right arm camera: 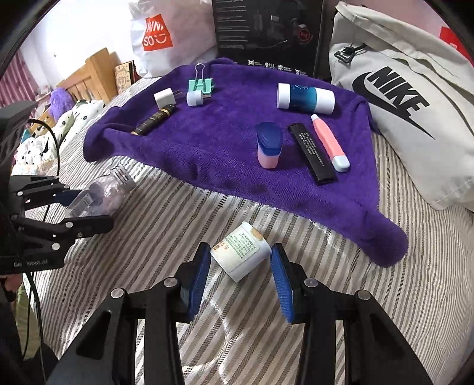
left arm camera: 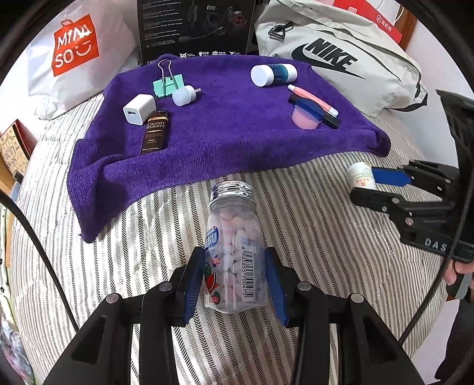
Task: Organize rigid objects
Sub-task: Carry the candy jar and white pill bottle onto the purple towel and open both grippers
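Note:
A clear candy bottle (left arm camera: 234, 251) with a silver cap lies on the striped bedcover, cap pointing away. My left gripper (left arm camera: 234, 251) is shut on its lower body, both blue pads pressed to its sides; the left gripper (right arm camera: 91, 207) shows at the left edge of the right wrist view with the bottle (right arm camera: 100, 192) in it. A small white jar (right arm camera: 241, 254) with a printed label lies tilted between the pads of my right gripper (right arm camera: 240, 250), which is shut on it. In the left wrist view, the right gripper (left arm camera: 364, 185) holds the jar (left arm camera: 361, 176) at the right.
A purple towel (left arm camera: 225, 139) ahead carries a green binder clip (left arm camera: 167, 84), white charger (left arm camera: 139, 109), dark tube (left arm camera: 154, 133), blue-and-white cylinder (left arm camera: 274, 74), pink pen (left arm camera: 312, 99), black stick (right arm camera: 311, 152) and pink box (right arm camera: 269, 146). Behind stand bags (left arm camera: 340, 56) and a black carton (left arm camera: 195, 26).

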